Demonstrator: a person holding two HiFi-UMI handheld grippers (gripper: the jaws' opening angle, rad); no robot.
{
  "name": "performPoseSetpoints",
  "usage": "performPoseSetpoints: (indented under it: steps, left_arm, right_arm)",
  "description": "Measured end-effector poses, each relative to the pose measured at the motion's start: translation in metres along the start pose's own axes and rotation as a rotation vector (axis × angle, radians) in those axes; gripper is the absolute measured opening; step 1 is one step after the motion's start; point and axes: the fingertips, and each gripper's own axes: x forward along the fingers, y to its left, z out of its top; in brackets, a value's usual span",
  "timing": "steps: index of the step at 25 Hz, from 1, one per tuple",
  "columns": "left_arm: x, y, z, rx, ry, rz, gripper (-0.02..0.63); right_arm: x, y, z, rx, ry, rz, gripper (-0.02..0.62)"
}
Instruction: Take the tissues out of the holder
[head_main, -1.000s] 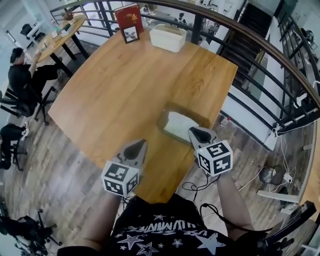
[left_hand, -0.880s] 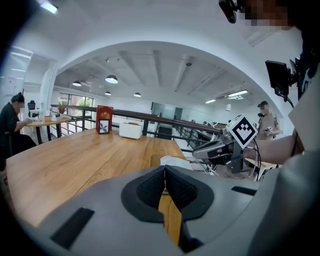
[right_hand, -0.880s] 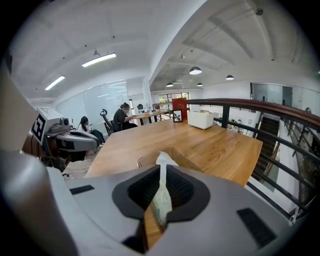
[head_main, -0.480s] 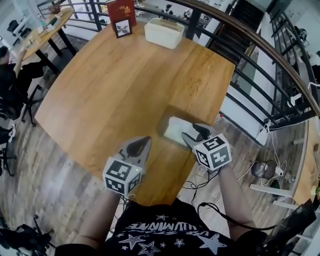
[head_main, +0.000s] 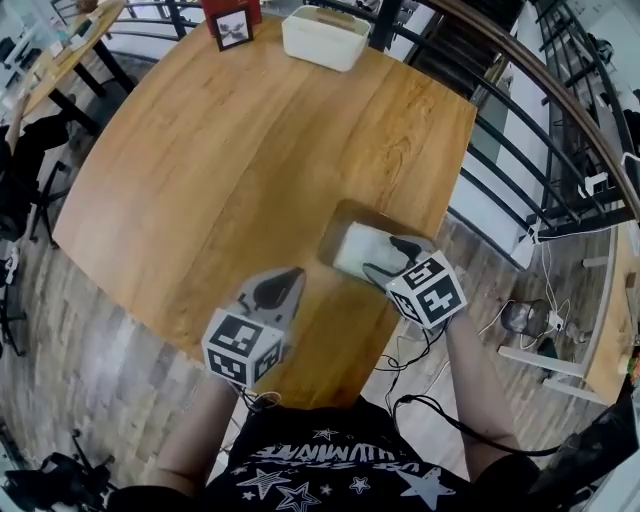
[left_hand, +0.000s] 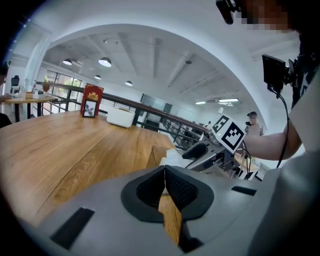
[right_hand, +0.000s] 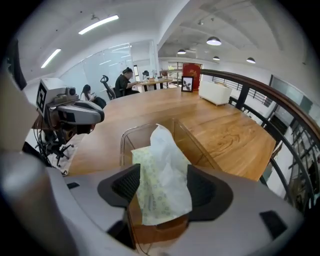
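Observation:
A clear plastic holder (head_main: 340, 222) stands near the table's near right edge with a pack of tissues (head_main: 358, 248) upright inside it. My right gripper (head_main: 385, 258) reaches down into the holder's top. Its jaws have just been opening and now stand wide, with the white and pale-green tissue pack (right_hand: 165, 150) between them; the pads do not visibly press on it. In the right gripper view the holder (right_hand: 131, 137) shows round the pack. My left gripper (head_main: 280, 290) hovers left of the holder above the table, its jaws shut and empty, with the holder (left_hand: 154, 155) ahead of it.
A white box (head_main: 320, 38) and a framed picture (head_main: 232, 27) stand at the table's far edge. A dark railing (head_main: 520, 130) runs along the right side. Cables (head_main: 420, 350) lie on the floor below the table's near edge. Another table (head_main: 60, 60) stands far left.
The right gripper has dropped forward over the holder and its jaws have gone from shut to wide, straddling the tissue pack. The left gripper has moved forward and lower, still shut.

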Motion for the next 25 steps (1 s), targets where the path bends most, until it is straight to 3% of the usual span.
performPoseSetpoints:
  steps: [7, 16, 20, 25]
  left_arm:
    - [0.011, 0.004, -0.006, -0.011, 0.028, -0.027, 0.015]
    - [0.016, 0.005, -0.018, -0.041, 0.047, -0.040, 0.015]
    - [0.016, 0.007, -0.023, -0.051, 0.054, -0.034, 0.015]
    - [0.009, 0.007, -0.025, -0.057, 0.055, -0.027, 0.015]
  right_arm:
    - [0.016, -0.007, -0.013, -0.045, 0.131, -0.012, 0.273]
    - [0.027, -0.009, -0.015, -0.024, 0.174, 0.023, 0.265]
    - [0.029, -0.009, -0.016, -0.021, 0.178, 0.041, 0.235]
    - [0.029, -0.001, -0.013, -0.022, 0.159, 0.063, 0.143]
